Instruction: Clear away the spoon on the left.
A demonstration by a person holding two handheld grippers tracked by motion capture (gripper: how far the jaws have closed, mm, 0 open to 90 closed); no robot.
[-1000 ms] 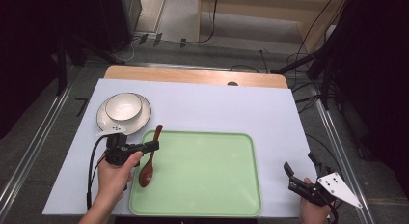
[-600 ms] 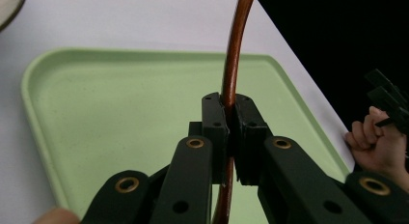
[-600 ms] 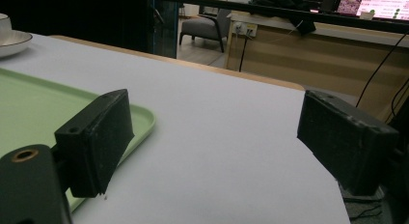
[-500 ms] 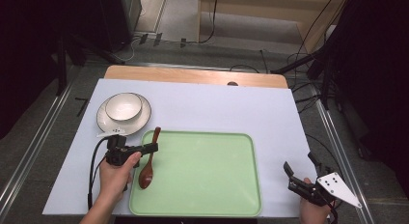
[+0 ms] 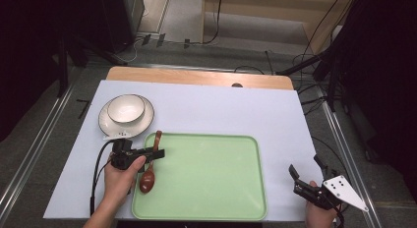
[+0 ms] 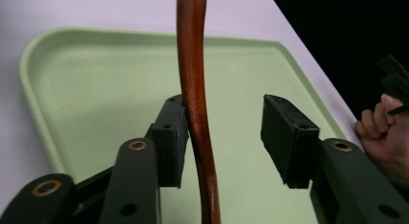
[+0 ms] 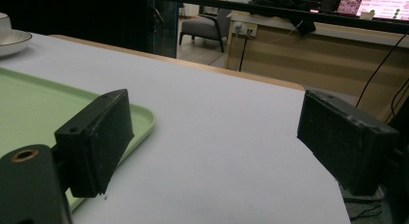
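Note:
A brown wooden spoon [image 5: 150, 164] lies along the left edge of the light green tray [image 5: 211, 179], bowl end toward me. My left gripper [image 5: 155, 153] straddles its handle. In the left gripper view the handle [image 6: 193, 89] runs up between the jaws, which stand wide apart; it rests against the left pad [image 6: 171, 137] and is well clear of the right pad. My left gripper [image 6: 226, 137] is open. My right gripper [image 5: 305, 171] hovers open over the table's front right corner, off the tray, with nothing between its fingers [image 7: 217, 137].
A white bowl [image 5: 126, 108] sits on a white plate [image 5: 109, 124] at the back left of the white table cover, just beyond the tray. The tray's near corner [image 7: 38, 108] shows left of the right gripper. Wooden table edge [image 5: 196, 76] runs along the back.

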